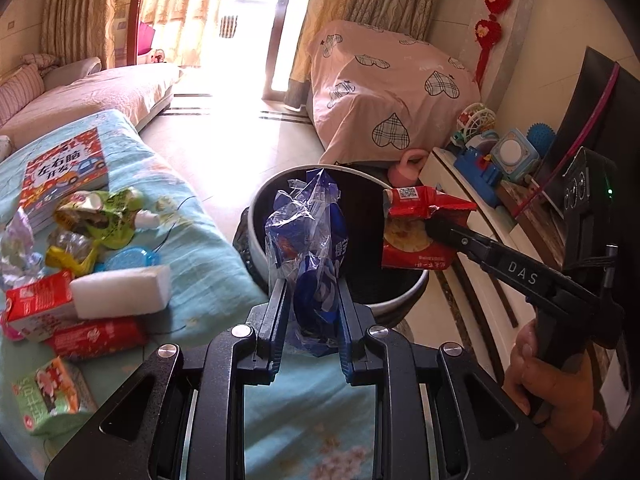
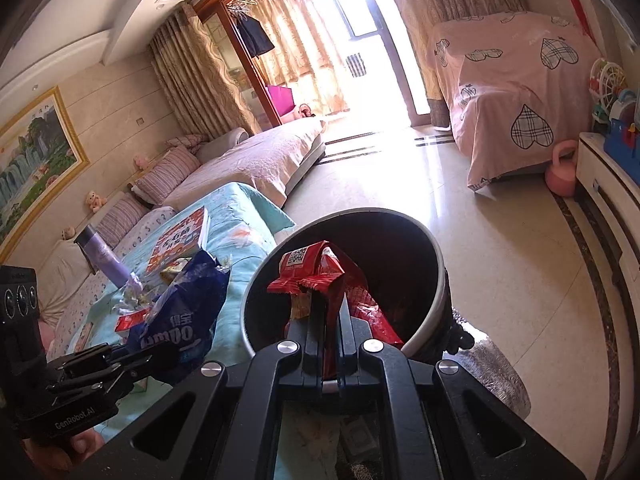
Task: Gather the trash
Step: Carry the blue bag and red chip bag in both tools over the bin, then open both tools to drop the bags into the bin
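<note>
My left gripper [image 1: 312, 292] is shut on a crumpled blue and clear plastic wrapper [image 1: 308, 232], held up in front of the round bin [image 1: 256, 236] with a white rim and dark inside. My right gripper [image 1: 434, 226] comes in from the right, shut on a red snack packet [image 1: 416, 236] above the bin's opening. In the right wrist view the right gripper [image 2: 330, 312] pinches the red packet [image 2: 320, 276] over the bin [image 2: 434, 308], and the blue wrapper [image 2: 180, 312] hangs from the left gripper [image 2: 156, 360] beside the bin's left rim.
On the light blue cloth [image 1: 208, 264] lie a green wrapper [image 1: 104, 212], a white sponge block [image 1: 120, 290], red cartons [image 1: 40, 304], a red packet [image 1: 96, 338], a small green carton [image 1: 52, 396], foil scraps and a book [image 1: 64, 172]. A white toy shelf [image 1: 480, 208] stands right of the bin.
</note>
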{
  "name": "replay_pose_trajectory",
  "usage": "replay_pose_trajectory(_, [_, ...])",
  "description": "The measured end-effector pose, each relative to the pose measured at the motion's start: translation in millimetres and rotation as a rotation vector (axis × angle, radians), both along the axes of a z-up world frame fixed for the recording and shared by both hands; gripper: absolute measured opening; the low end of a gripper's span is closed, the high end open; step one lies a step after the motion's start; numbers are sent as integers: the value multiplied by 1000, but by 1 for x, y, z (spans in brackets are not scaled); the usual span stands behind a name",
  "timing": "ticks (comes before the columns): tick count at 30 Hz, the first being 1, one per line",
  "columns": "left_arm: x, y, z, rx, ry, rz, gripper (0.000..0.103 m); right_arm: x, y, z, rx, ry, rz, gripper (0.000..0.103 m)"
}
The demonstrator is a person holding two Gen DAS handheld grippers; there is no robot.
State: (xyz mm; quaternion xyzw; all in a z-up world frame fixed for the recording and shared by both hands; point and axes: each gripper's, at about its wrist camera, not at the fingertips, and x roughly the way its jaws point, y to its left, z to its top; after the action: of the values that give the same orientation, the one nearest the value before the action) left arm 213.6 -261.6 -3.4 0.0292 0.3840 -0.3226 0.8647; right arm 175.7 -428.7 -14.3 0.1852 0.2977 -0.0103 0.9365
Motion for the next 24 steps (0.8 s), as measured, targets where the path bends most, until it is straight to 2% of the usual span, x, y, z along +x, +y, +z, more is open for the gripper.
replay_pose_trajectory(12, [27,-36,-11,37,21,-34,24,24,-22,-9,31,22,-13,6])
replay_pose_trajectory(13, [29,-37,-12,40,21,-33,29,26,-24,-10,30,26,-14,8])
replay_pose_trajectory(14, [31,-39,-13,47,26,-31,42,28,-26,-11,29,32,-16,9])
replay_pose_trajectory(16, [35,-38,-16,52,27,-11,60,34,-29,-14,21,50,-22,10])
replay_pose_trajectory(17, [35,-37,-16,46,21,-2,64,36,-31,-15,21,57,-28,12])
replay_pose_trajectory(19, [35,-33,-18,30,33,-2,67,39,-35,-19,39,67,-37,22])
replay_pose_trajectory(21, [31,-30,-18,26,35,-1,67,37,-39,-21,63,63,-38,38])
replay_pose_trajectory(23, [25,-23,-18,26,27,2,67,34,-40,-22,75,50,-43,48])
replay_pose_trajectory(24, [22,-21,-17,25,23,7,68,34,-41,-21,79,46,-43,49])
